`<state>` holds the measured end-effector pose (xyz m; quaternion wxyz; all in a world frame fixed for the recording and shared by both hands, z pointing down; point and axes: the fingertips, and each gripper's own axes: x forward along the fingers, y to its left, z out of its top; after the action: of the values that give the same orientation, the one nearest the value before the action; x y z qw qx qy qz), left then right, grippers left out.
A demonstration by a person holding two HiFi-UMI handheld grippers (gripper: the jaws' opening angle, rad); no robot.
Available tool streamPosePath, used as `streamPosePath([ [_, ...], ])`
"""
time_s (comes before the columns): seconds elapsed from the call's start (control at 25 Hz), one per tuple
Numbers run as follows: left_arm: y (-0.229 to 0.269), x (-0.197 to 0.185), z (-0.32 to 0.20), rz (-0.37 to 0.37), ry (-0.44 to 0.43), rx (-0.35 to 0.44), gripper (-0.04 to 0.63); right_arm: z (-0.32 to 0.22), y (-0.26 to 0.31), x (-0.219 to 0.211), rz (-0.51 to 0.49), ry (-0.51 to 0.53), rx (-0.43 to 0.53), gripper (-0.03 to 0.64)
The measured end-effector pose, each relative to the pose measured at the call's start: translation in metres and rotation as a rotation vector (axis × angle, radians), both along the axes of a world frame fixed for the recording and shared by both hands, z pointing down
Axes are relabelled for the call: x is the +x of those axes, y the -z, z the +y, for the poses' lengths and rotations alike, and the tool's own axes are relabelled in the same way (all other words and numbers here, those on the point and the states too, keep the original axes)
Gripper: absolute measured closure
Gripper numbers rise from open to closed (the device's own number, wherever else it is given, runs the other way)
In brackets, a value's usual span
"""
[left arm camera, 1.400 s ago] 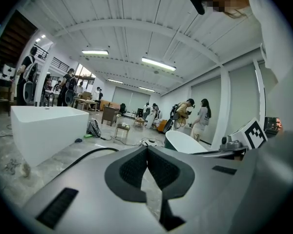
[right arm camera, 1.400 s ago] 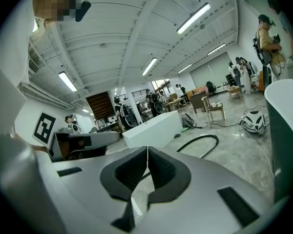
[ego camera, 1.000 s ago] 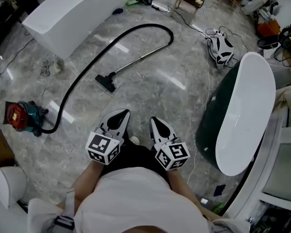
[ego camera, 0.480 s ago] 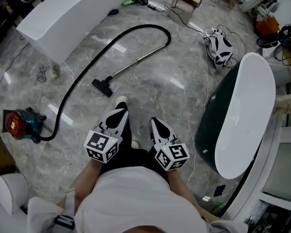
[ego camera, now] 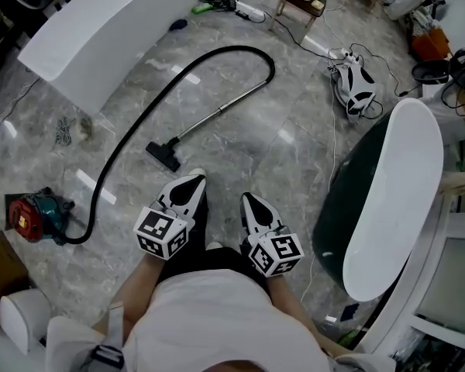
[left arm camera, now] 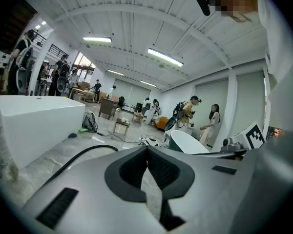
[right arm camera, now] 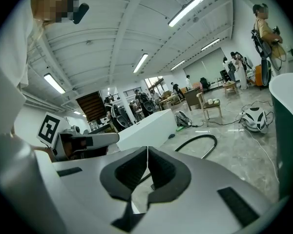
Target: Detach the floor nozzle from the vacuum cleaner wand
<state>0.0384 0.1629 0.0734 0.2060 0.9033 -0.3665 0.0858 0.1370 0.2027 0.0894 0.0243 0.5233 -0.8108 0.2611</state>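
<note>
Both jaws shut | left hand-held gripper [ego camera: 194,180] beside right hand-held gripper [ego camera: 246,197]

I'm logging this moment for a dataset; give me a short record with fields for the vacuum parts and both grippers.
floor nozzle: black, on the floor, joined to the wand
wand: metal, lying on the floor
hose: black, loops from wand to canister
canister: red, at head view's left
left gripper: shut, empty, apart from the nozzle
right gripper: shut, empty
</note>
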Motion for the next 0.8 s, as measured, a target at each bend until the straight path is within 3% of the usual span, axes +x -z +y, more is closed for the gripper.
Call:
streamPosePath([
  [0.8, 0.01, -0.037, -0.212, 0.012, -0.003, 0.0, 0.584, -0.208, 0.012, -0.034, -0.013, -0.002, -0.01, 0.6],
])
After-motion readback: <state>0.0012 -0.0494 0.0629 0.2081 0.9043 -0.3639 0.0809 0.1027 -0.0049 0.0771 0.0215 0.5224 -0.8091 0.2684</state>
